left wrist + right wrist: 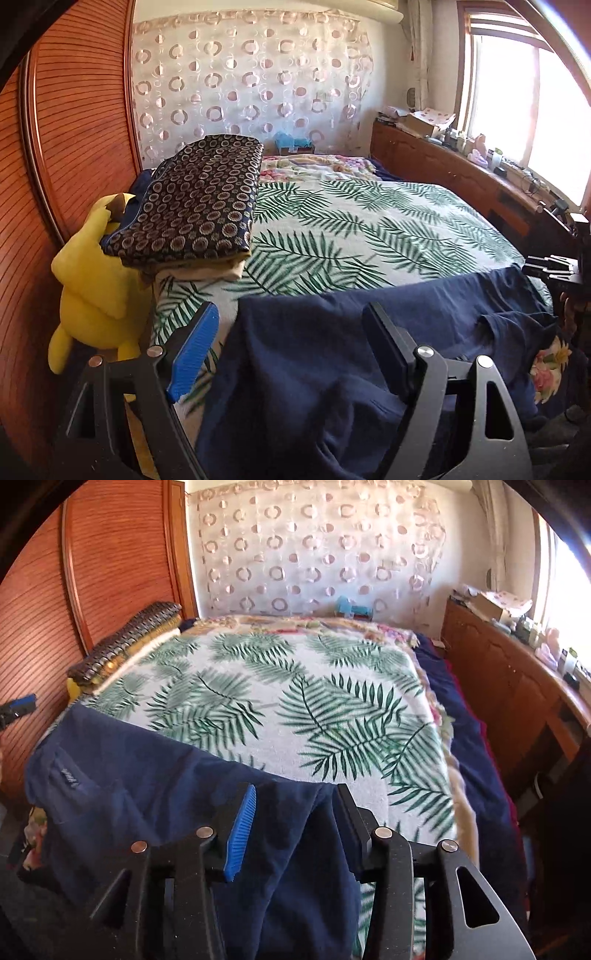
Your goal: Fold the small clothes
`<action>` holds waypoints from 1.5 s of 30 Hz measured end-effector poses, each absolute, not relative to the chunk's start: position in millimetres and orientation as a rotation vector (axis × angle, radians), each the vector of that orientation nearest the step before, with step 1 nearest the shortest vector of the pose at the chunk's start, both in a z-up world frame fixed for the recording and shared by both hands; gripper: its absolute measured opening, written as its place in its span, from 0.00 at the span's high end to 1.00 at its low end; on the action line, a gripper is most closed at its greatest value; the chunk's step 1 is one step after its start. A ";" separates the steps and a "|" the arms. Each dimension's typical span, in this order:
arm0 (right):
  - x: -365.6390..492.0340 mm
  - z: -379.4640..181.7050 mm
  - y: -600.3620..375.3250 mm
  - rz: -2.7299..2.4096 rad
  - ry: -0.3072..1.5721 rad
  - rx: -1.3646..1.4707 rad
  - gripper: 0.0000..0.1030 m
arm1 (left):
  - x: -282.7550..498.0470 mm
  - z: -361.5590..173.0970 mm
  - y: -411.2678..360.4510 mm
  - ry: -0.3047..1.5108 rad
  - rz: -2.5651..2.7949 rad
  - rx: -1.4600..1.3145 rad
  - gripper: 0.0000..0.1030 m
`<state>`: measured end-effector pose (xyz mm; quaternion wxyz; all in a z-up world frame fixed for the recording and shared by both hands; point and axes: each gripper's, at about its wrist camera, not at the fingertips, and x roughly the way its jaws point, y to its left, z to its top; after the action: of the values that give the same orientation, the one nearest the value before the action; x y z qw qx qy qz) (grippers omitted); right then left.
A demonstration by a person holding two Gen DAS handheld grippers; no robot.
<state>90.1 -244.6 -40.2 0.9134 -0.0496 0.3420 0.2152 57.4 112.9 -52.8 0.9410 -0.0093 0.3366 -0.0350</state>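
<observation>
A navy blue garment lies spread along the near edge of the bed, on a palm-leaf cover. My left gripper is open above the garment's left part, its blue pad just off the cloth's left edge. My right gripper hovers at the garment's right end with its jaws apart. A hanging fold of the cloth lies between the fingers, and the pads do not press on it. Each gripper shows at the edge of the other's view: the right gripper, the left gripper.
A folded stack of dark patterned bedding sits on the bed's left side, with a yellow plush toy beside it. A wooden wardrobe stands on the left. A cluttered wooden cabinet runs under the window.
</observation>
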 end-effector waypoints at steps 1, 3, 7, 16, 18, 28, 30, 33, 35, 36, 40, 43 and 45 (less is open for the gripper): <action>95.3 -45.4 -244.1 0.439 0.716 -0.102 0.56 | 62.0 -55.5 114.0 0.694 -0.070 -0.017 0.22; 104.4 -55.9 -241.4 0.420 0.740 -0.106 0.56 | 72.7 -64.1 117.9 0.718 -0.075 -0.021 0.22; 120.6 -61.1 -244.7 0.424 0.761 -0.059 0.45 | 91.4 -83.4 126.9 0.779 -0.075 -0.023 0.22; 124.0 -65.2 -238.0 0.436 0.762 -0.083 0.35 | 110.8 -111.2 141.5 0.883 -0.093 -0.056 0.37; 122.5 -66.3 -235.8 0.436 0.761 -0.090 0.35 | 113.2 -115.6 142.8 0.901 -0.099 -0.066 0.37; 110.5 -67.8 -227.4 0.543 0.746 -0.094 0.88 | 108.1 -119.3 136.1 0.883 -0.142 -0.065 0.66; 108.7 -69.2 -231.4 0.553 0.742 -0.073 0.89 | 104.9 -119.2 133.5 0.877 -0.130 -0.048 0.86; 104.6 -70.0 -238.2 0.556 0.733 -0.025 0.90 | 93.3 -113.5 135.4 0.854 -0.148 -0.108 0.90; 97.8 -65.5 -244.4 0.561 0.709 0.015 0.90 | 78.1 -102.3 136.6 0.804 -0.164 -0.151 0.90; 92.5 -60.7 -249.2 0.576 0.686 0.046 0.90 | 70.8 -95.7 137.9 0.777 -0.186 -0.176 0.90; 71.6 -33.2 -270.5 0.601 0.616 0.118 0.90 | 36.3 -63.5 140.6 0.653 -0.211 -0.236 0.90; 47.3 -6.1 -280.9 0.612 0.554 0.102 0.90 | 9.9 -34.7 134.6 0.567 -0.213 -0.222 0.90; 30.0 7.8 -283.2 0.611 0.515 0.070 0.90 | -5.7 -14.2 130.2 0.514 -0.215 -0.199 0.90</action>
<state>30.0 -283.2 7.8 0.9207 0.0338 0.2506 0.2974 -5.7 130.2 -14.2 0.9565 -0.0982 0.2535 -0.1060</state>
